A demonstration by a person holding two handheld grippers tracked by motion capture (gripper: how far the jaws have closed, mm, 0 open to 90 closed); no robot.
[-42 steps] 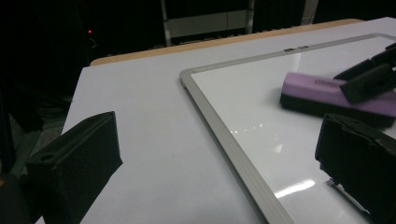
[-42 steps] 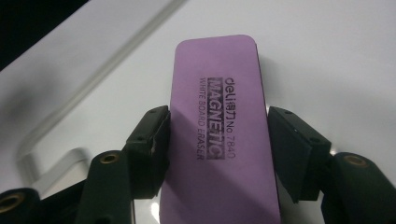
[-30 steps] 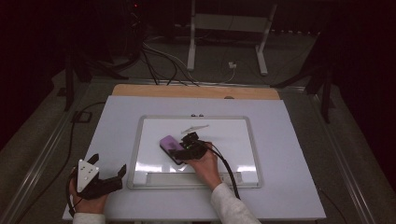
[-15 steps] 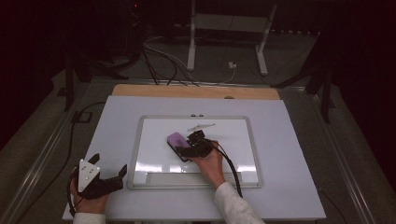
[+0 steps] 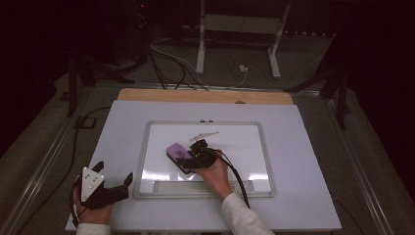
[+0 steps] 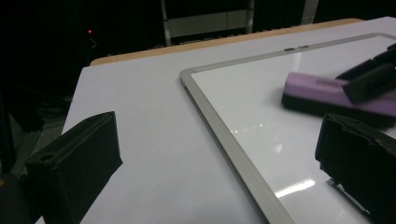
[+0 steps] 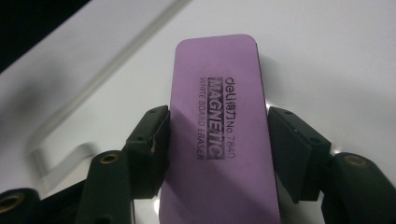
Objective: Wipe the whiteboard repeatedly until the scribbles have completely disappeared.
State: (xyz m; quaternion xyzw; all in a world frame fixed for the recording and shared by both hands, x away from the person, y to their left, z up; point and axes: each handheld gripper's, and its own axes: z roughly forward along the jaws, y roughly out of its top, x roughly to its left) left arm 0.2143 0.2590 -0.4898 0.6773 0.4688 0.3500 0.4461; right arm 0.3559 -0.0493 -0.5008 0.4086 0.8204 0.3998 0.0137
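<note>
Right claw (image 5: 188, 155) grips purple eraser (image 5: 177, 152) on whiteboard (image 5: 254, 147); left claw (image 5: 115, 185) spread.

- Printed in dark ink on the purple top of the eraser (image 7: 219, 135), seen in the right gripper view: "deli" followed by two characters too small to make out, then "No 7840".
- Below it, in large block letters on a dark band: "MAGNETIC".
- A third, smaller line reads "WHITE BOARD ERASER".

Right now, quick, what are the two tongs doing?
Left tongs: open, holding nothing, resting on the table beside the whiteboard.
Right tongs: closed on the purple eraser, on the whiteboard.
</note>
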